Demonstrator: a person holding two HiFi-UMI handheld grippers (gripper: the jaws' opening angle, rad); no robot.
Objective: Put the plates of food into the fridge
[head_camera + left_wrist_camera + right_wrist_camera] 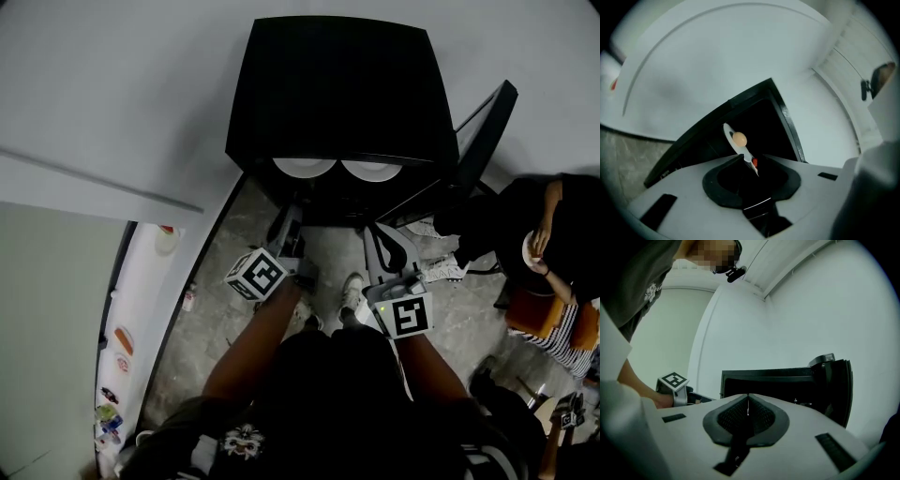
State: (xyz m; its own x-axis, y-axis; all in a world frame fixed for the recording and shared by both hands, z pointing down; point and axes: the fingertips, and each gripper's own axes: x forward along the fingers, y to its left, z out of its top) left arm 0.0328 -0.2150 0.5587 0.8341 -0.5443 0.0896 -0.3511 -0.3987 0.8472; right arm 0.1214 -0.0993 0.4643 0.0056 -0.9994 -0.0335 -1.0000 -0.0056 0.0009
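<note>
A small black fridge stands on the floor with its door swung open to the right. Just inside its front edge, two white plates sit side by side. My left gripper is held level in front of the left plate. In the left gripper view that gripper is open and rolled. Beyond its tips the plate shows edge-on, carrying a beige ball of food and a red bit. My right gripper is shut and empty, facing the fridge.
A seated person is close on the right, past the open door. To the left stands a tall white door with small items on its shelves. My own shoes are on the stone floor just before the fridge.
</note>
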